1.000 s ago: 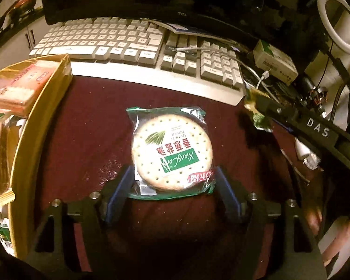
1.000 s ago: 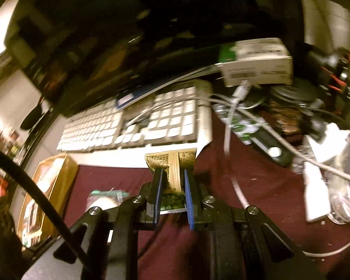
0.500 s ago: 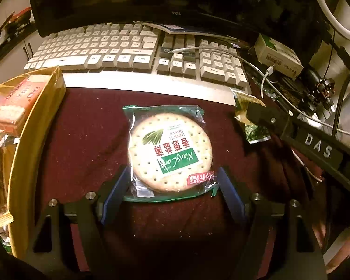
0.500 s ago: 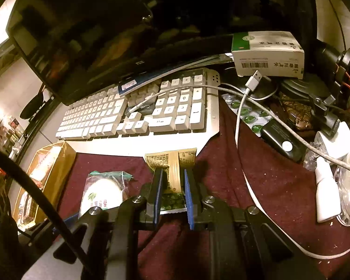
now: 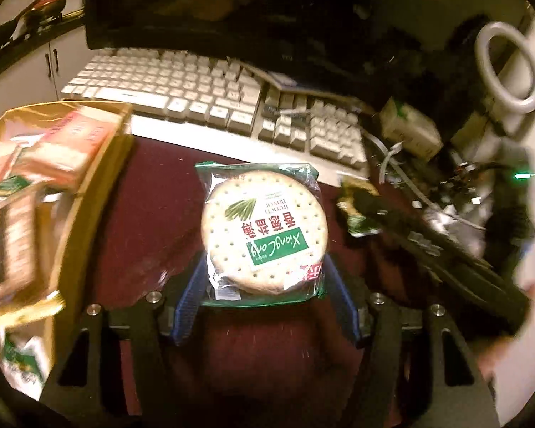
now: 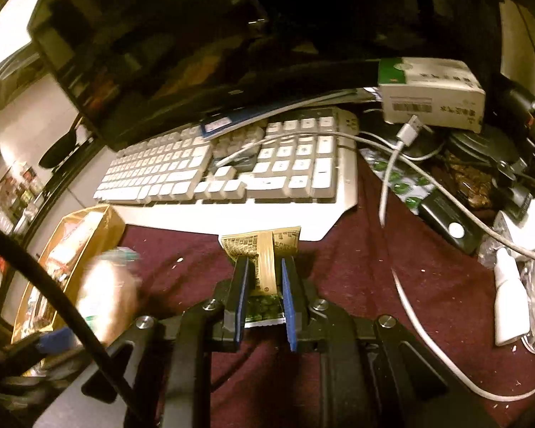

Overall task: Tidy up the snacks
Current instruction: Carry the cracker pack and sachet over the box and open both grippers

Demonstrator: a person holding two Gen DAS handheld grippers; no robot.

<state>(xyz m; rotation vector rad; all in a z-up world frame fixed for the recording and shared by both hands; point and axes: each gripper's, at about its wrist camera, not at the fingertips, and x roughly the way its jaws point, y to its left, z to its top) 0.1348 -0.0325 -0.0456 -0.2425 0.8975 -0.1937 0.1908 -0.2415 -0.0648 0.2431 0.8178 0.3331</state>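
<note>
My left gripper (image 5: 264, 278) is shut on a round cracker pack (image 5: 264, 228) in a clear and green wrapper, held above the dark red mat. The pack shows blurred in the right wrist view (image 6: 105, 292). My right gripper (image 6: 264, 278) is shut on a small green and tan snack packet (image 6: 264, 264), which also shows in the left wrist view (image 5: 356, 210). A yellow cardboard box (image 5: 71, 192) with several snack packs stands to the left of the mat. It also shows in the right wrist view (image 6: 85, 228).
A white keyboard (image 6: 232, 174) lies beyond the mat (image 6: 356, 278) under a dark monitor (image 6: 196, 42). At the right are a white cable (image 6: 392, 164), a small carton (image 6: 431, 96), a white bottle (image 6: 510, 296) and other clutter. A ring light (image 5: 506, 67) stands far right.
My left gripper has closed on the cracker pack, lifted it and swung toward the yellow box, which now looks larger and blurred. My right gripper still holds its packet, nearly still.
</note>
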